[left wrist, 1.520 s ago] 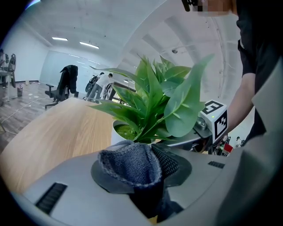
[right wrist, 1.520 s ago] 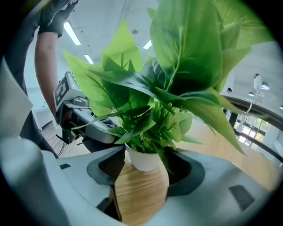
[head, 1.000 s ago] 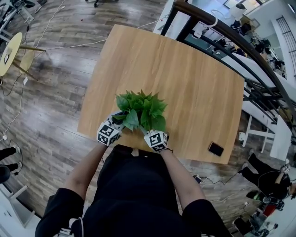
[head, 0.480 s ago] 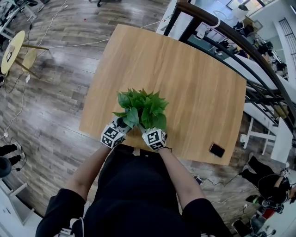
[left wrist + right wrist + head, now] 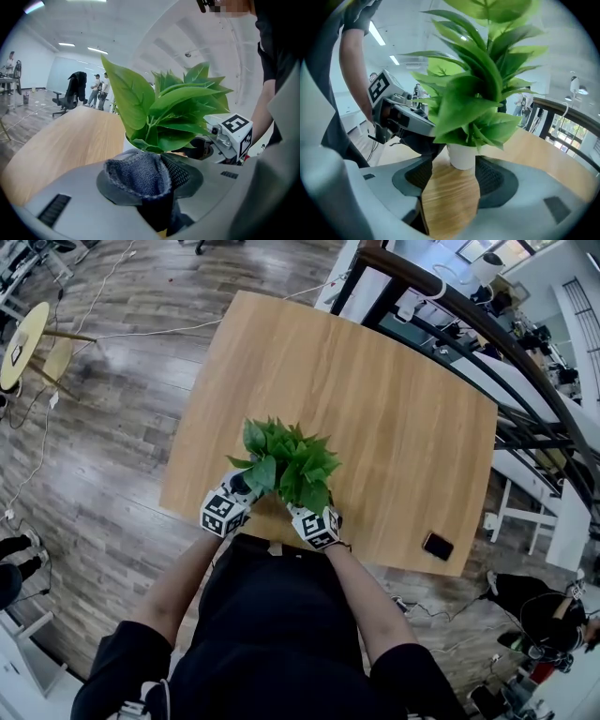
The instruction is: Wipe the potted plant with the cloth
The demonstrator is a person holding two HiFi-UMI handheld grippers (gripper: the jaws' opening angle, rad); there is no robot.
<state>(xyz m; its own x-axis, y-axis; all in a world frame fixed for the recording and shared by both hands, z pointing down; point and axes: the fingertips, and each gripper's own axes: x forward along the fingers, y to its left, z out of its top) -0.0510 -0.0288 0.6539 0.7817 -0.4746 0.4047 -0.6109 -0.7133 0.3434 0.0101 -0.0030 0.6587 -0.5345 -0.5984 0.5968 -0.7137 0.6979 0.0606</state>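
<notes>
A potted plant with broad green leaves in a small white pot stands near the front edge of the wooden table. My left gripper is shut on a dark blue-grey cloth, held just left of the plant and close under its lowest leaves. My right gripper is open, its jaws on either side of the pot's base, just short of it, with bare table between them. In the head view the leaves hide both grippers' tips.
A black phone lies at the table's front right corner. A dark railing runs behind the table at the right. A small round yellow table stands on the floor far left. People stand in the far room.
The plant has tilted and shifted slightly left and toward me. My left gripper with the cloth has come up closer under the left leaves. The right gripper stays at the pot.
</notes>
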